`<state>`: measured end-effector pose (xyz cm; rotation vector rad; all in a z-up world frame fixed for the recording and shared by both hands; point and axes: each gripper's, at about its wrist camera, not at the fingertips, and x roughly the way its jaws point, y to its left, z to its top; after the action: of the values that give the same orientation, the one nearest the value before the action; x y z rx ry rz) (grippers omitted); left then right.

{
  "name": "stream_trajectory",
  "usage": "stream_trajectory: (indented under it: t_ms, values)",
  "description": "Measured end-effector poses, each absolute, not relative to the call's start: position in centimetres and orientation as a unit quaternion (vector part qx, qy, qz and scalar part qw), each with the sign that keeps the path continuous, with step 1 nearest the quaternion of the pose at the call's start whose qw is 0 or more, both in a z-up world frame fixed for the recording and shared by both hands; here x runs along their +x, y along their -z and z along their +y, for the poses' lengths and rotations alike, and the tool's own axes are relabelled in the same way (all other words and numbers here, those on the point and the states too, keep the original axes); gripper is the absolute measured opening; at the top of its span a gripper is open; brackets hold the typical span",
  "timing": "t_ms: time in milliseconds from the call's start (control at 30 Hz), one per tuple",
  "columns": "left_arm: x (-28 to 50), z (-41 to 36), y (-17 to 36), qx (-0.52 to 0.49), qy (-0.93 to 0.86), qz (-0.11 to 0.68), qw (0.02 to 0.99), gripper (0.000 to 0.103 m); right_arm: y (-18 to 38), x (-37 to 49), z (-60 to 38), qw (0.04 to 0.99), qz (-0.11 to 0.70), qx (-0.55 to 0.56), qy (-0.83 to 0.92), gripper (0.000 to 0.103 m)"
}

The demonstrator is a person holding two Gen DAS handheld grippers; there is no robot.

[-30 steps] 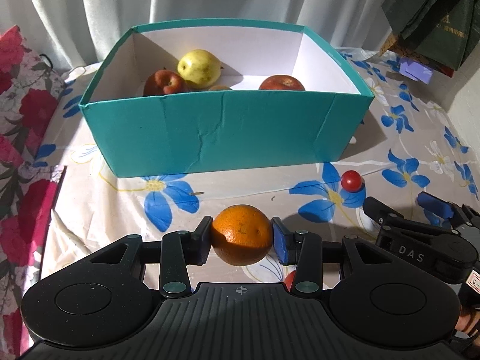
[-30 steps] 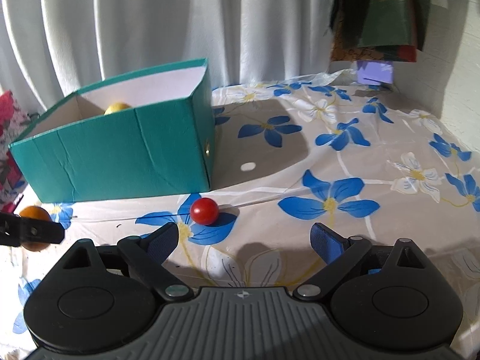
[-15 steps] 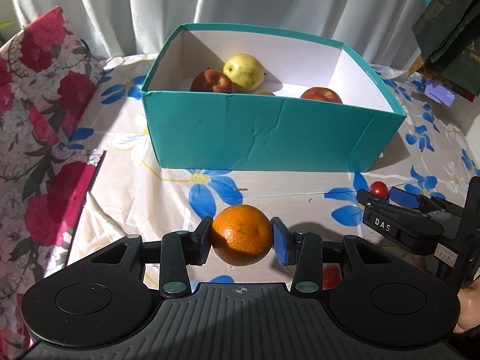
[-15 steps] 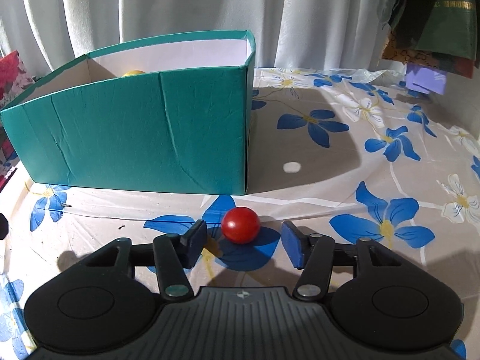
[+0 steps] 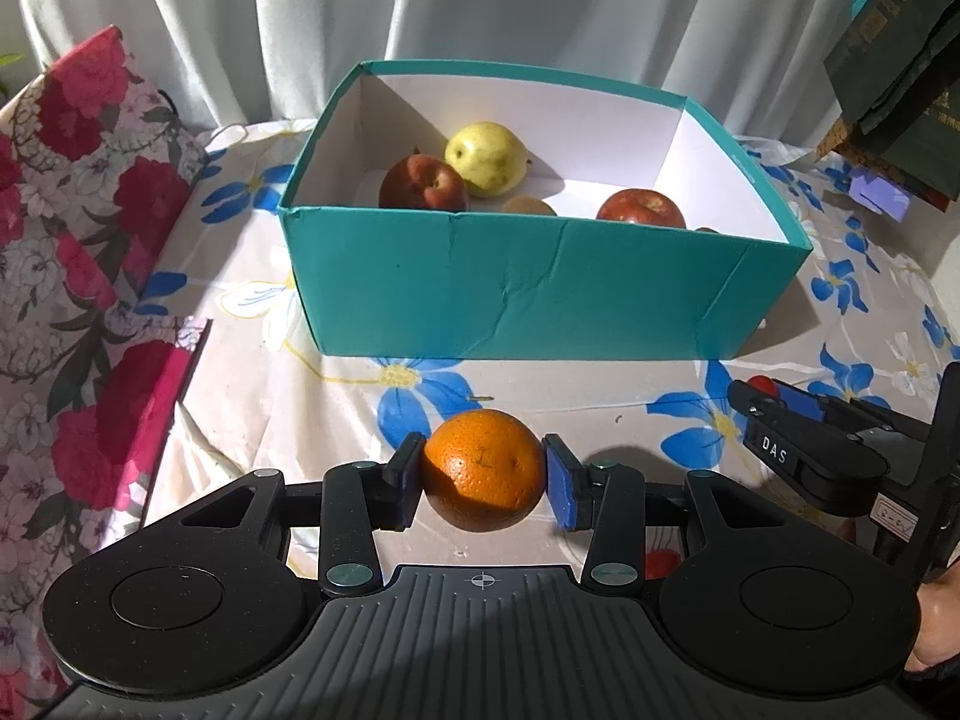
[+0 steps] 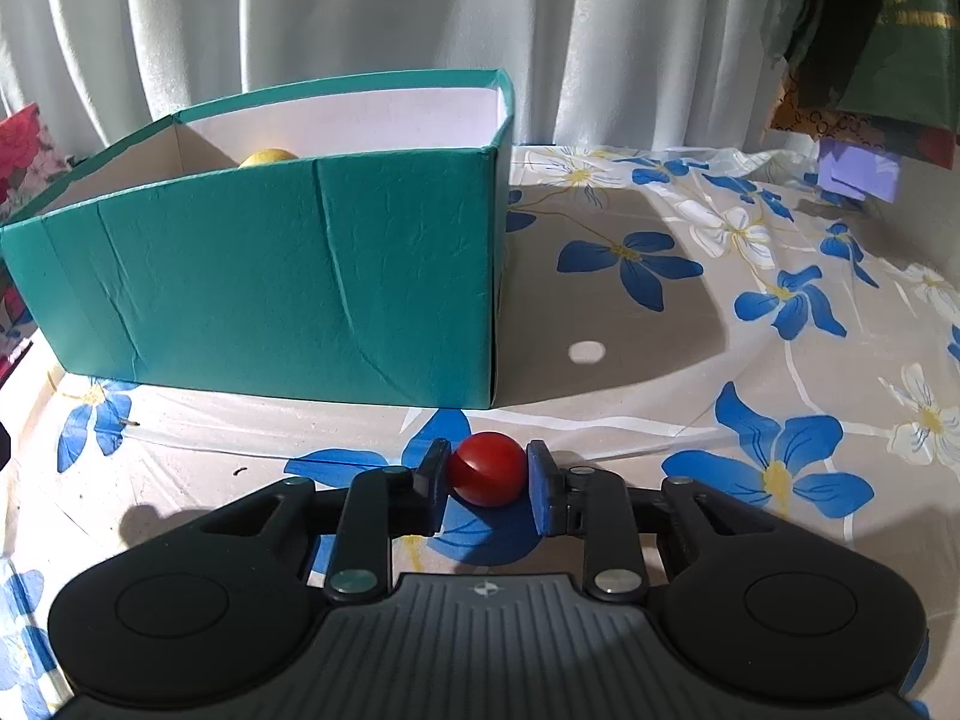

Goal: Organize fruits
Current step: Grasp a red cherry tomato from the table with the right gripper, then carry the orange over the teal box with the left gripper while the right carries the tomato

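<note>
My left gripper (image 5: 483, 482) is shut on an orange (image 5: 483, 469) and holds it above the flowered cloth, in front of the teal box (image 5: 528, 294). The box holds a yellow pear (image 5: 486, 159), two red apples (image 5: 423, 183) (image 5: 641, 210) and a brownish fruit, partly hidden. My right gripper (image 6: 487, 485) is shut on a small red tomato (image 6: 487, 477), low over the cloth near the box's front right corner (image 6: 300, 294). The right gripper also shows in the left wrist view (image 5: 780, 414). Another red fruit (image 5: 662, 564) peeks out under my left gripper.
A red-flowered cushion (image 5: 78, 276) lies at the left of the table. White curtains (image 6: 360, 18) hang behind the box. Dark green bags (image 5: 900, 60) hang at the upper right. A lilac item (image 6: 858, 177) sits at the far right on the cloth.
My left gripper has risen and pulled back with the orange, showing more of the box's inside. My right gripper moved up to the tomato and closed on it.
</note>
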<state>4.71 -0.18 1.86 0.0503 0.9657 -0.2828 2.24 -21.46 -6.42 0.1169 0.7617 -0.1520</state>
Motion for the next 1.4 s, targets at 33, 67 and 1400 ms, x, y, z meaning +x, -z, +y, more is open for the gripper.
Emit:
stream_trajectory:
  t_ms: [33, 67, 1400]
  values:
    - [4.8, -0.2, -2.0, 0.024, 0.134, 0.462, 0.877, 0.046, 6.1, 2.1, -21.5, 0.925, 0.369, 0.061, 0.074, 0.026]
    - [4.9, -0.2, -2.2, 0.024, 0.133, 0.460, 0.877, 0.046, 5.8, 1.9, -21.6, 0.926, 0.365, 0.064, 0.074, 0.026]
    - [13.3, -5.0, -7.2, 0.063, 0.125, 0.374, 0.917, 0.046, -1.7, -3.1, -19.4, 0.957, 0.274, 0.072, 0.068, 0.026]
